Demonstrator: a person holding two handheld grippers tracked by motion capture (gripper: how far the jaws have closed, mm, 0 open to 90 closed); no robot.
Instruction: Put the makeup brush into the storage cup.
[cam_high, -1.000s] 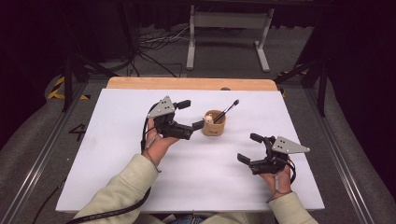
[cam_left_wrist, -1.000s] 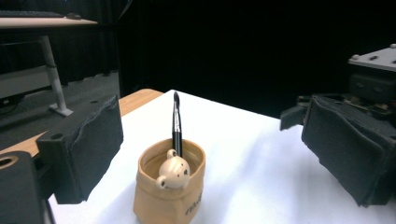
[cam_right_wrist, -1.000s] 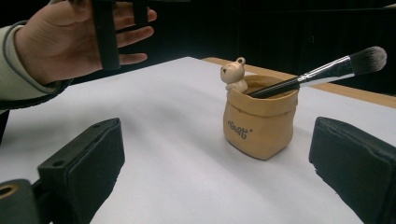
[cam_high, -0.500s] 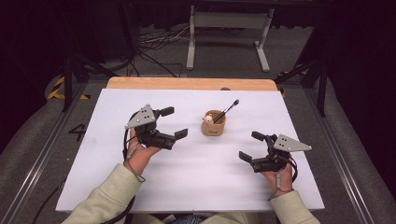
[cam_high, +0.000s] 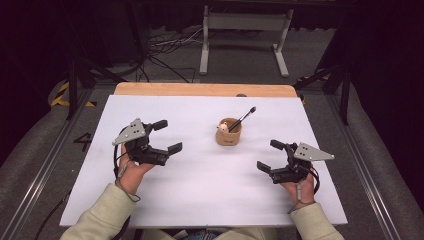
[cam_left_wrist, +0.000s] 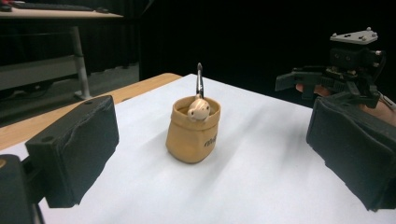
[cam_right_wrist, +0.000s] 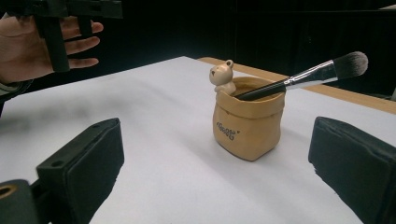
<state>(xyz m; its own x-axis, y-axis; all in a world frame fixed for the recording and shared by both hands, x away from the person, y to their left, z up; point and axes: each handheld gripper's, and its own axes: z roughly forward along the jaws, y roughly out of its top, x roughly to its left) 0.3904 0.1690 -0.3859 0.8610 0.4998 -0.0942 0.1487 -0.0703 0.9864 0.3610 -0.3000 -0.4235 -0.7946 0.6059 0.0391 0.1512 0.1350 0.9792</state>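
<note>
White covering spreads over the surface (cam_high: 200, 200), a strip of bare wood showing along its far edge and a dark room with a metal stand behind. Toward the middle, slightly to the far side, stands a small tan holder (cam_high: 229, 134) shaped like a sack, with a little bear figure (cam_right_wrist: 222, 75) perched at its rim and a makeup brush (cam_right_wrist: 303, 74) leaning out of it, bristles up and away from the person. It looks like glazed ceramic: probably stiff, a bit slippery, and likely to chip if knocked, so the plump body seems the safest hold, across its width below the rolled rim; the brush is light and loose and would be best pinched along its dark handle. Left gripper (cam_high: 162, 136) hovers well to the holder's left, fingers apart and empty. Right gripper (cam_high: 272, 155) rests lower and to the right, near the holder, fingers likewise apart, holding nothing
</note>
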